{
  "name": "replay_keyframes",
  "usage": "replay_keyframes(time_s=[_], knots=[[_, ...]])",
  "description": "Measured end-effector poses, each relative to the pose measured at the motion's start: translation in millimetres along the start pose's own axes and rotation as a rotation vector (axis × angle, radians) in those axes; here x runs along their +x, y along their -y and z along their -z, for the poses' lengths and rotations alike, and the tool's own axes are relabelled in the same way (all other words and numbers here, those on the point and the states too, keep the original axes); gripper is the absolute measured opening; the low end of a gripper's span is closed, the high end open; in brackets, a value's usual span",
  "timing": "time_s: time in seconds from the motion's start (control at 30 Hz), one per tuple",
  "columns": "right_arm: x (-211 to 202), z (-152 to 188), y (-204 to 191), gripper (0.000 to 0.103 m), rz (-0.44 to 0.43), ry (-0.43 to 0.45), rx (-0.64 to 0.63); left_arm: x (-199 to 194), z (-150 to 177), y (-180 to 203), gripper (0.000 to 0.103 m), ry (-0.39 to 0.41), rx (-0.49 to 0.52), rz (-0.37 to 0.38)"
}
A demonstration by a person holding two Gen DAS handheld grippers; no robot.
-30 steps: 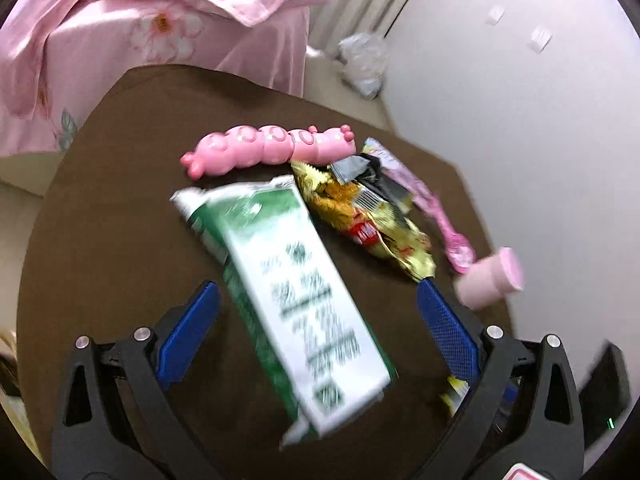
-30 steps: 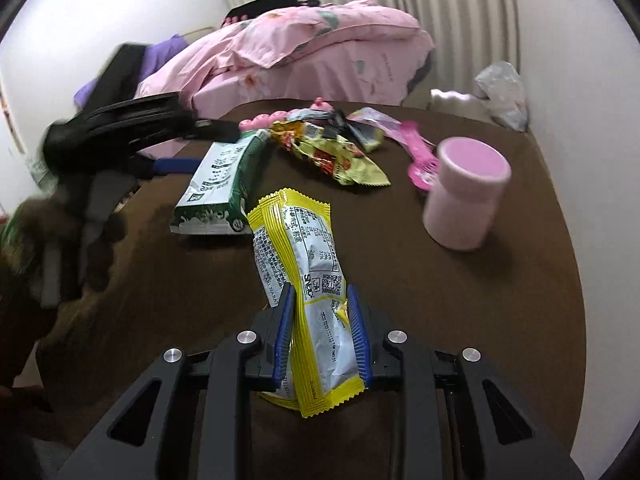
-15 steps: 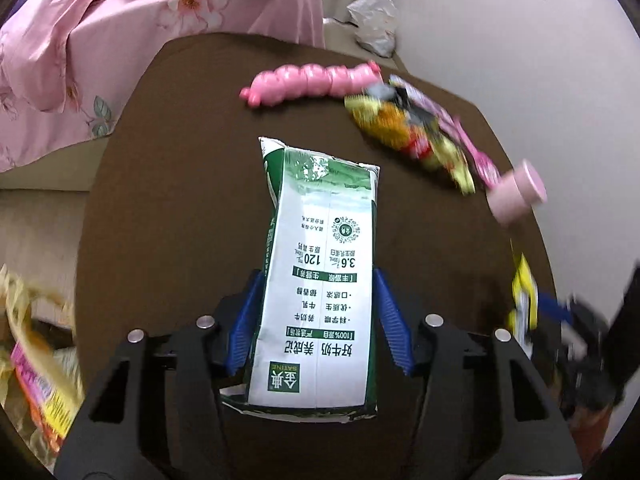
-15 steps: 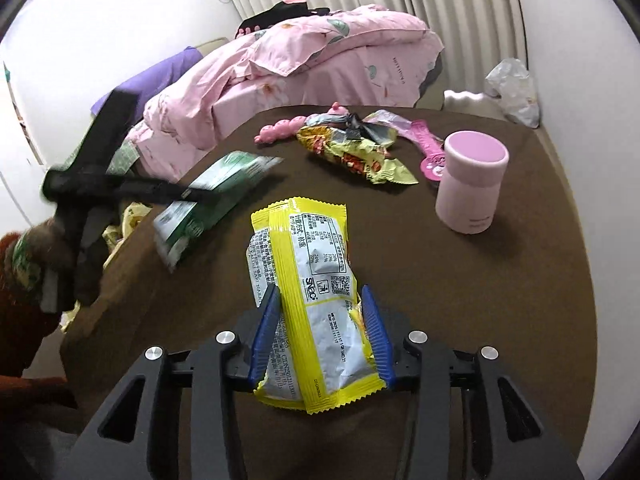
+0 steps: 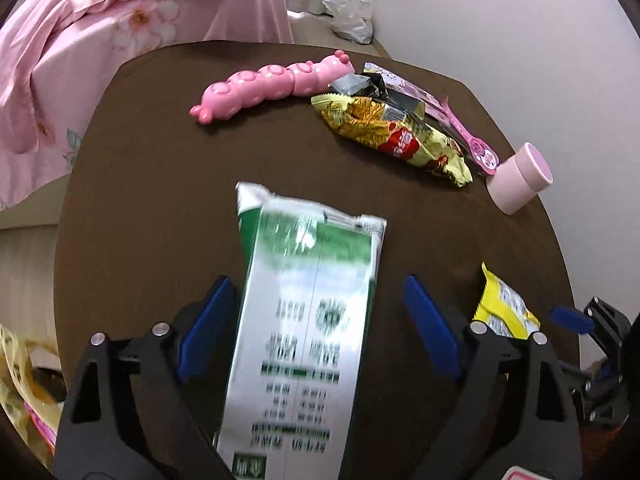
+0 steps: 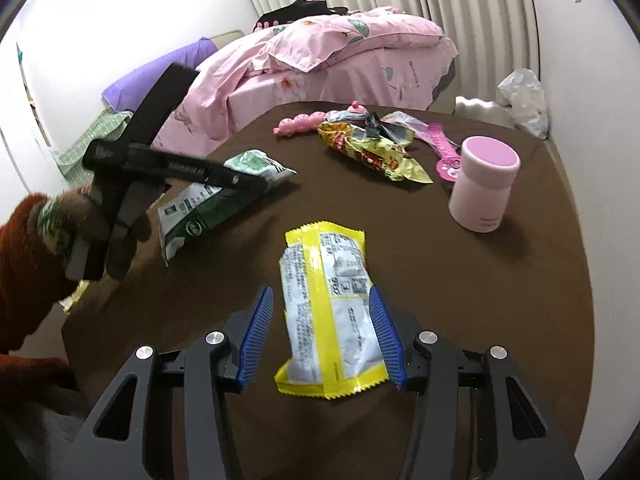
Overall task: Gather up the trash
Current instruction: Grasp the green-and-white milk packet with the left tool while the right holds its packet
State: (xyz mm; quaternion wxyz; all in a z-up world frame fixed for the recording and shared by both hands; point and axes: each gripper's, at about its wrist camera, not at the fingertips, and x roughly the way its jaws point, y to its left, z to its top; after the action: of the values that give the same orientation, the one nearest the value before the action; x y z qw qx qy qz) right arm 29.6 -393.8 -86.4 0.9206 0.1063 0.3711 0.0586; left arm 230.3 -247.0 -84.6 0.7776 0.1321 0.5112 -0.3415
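On the brown bench [image 6: 460,280], both claws had just spread: the left claw [image 5: 316,328] loosely straddled a light, crushable green-and-white carton [image 5: 308,320], best pinched across its flat sides, while the right claw [image 6: 322,334] released a thin, slippery yellow wrapper [image 6: 328,312].

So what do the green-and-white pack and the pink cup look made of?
Green-and-white pack: thin plastic film by the look, glossy, with crimped end seals and glare on the print. Pink cup: probably moulded plastic, matte and smooth, with even colour; silicone can't be ruled out.

Even indoor light, soft shadows on the brown tabletop [image 6: 480,300]; fisheye bends the edges, and the green-and-white carton [image 5: 308,320] blurs.
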Motion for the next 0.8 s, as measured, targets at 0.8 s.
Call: replay_keyframes(time_s=[0.8], knots=[[-1.8, -13.2, -20.8, 0.047, 0.090, 0.001, -0.103, -131.3, 57.4, -2.2, 0.044, 0.333, -0.043, 0.039]])
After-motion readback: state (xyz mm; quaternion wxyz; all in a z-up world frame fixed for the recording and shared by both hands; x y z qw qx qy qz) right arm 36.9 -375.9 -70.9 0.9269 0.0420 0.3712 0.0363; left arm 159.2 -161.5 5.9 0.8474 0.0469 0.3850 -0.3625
